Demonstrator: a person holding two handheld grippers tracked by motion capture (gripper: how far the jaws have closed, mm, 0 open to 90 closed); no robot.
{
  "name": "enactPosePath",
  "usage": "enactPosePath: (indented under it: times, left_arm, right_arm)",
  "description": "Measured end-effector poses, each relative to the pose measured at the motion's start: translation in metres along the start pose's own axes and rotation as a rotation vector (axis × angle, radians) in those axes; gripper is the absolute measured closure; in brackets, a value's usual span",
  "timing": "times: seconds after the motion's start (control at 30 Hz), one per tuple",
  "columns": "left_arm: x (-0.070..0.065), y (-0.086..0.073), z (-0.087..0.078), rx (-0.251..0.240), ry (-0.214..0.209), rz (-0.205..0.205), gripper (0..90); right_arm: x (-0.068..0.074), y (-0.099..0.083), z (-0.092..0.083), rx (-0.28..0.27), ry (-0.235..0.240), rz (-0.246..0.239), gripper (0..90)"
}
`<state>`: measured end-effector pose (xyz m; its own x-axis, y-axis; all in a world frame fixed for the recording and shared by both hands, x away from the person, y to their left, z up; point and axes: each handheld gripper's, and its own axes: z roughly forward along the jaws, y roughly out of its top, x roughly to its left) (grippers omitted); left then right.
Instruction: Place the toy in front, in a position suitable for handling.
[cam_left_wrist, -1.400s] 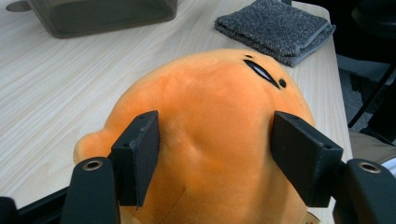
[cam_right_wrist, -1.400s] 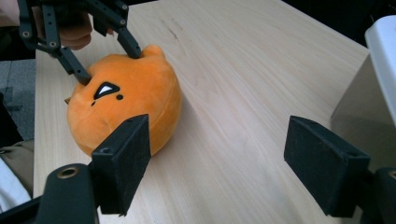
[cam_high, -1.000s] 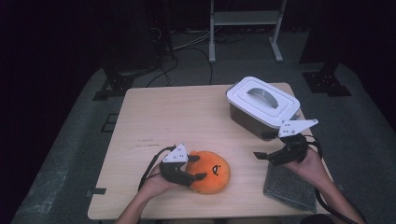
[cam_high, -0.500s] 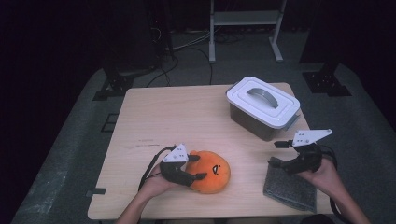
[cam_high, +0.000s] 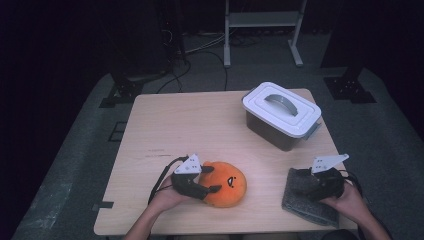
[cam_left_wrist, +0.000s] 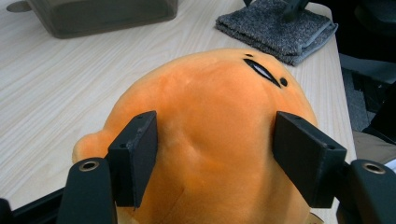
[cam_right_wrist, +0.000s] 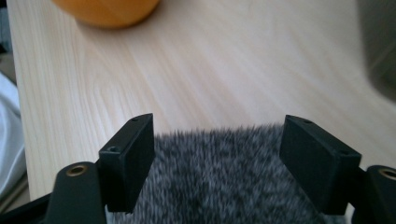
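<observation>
left gripper (cam_high: 212, 187): near edge of the table (cam_high: 200, 125), left of middle — jaws pressed into both flanks of the orange plush (cam_high: 227, 184), plush clamped and resting on the wood.
orange plush: just inside the near edge, face stitched on top, turned toward the towel side in the left gripper view (cam_left_wrist: 210, 135).
right gripper (cam_high: 300, 181): near right corner, low over the grey towel (cam_high: 306, 202) — jaws have just been closing but stand fairly wide, towel pile between them (cam_right_wrist: 219, 177), pads not seen pinching it.
step in hand: likely grabbing the towel's far edge; best to sink the jaws into the pile, close on a fold, not skim the wood.
grey towel: folded, flat, hugging the right edge near the corner; slight overhang possible, cannot tell.
room: bare wood between plush and towel, wide open middle and far left corner.
lidded box (cam_high: 281, 115): far right corner, white lid with handle, well apart from both grippers; keep lifts clear of it.
</observation>
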<state>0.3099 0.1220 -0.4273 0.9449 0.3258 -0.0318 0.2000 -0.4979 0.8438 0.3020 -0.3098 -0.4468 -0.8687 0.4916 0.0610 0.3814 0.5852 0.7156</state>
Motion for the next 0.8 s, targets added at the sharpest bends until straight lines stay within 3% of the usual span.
enactPosePath:
  times: [0.4, 0.6, 0.8]
  left_arm:
    - [0.0, -0.001, 0.0, 0.001, -0.003, 0.001, 30.1]
    - [-0.001, -0.001, 0.0, 0.003, -0.002, 0.005, 29.3]
    - [-0.002, 0.0, 0.0, 0.006, 0.0, 0.009, 28.6]
  right_arm:
    - [0.0, -0.018, 0.015, 0.051, 0.003, -0.011, 33.4]
    - [0.003, -0.018, 0.018, 0.079, -0.021, -0.057, 34.8]
    - [0.004, -0.02, 0.018, 0.065, -0.025, -0.055, 36.3]
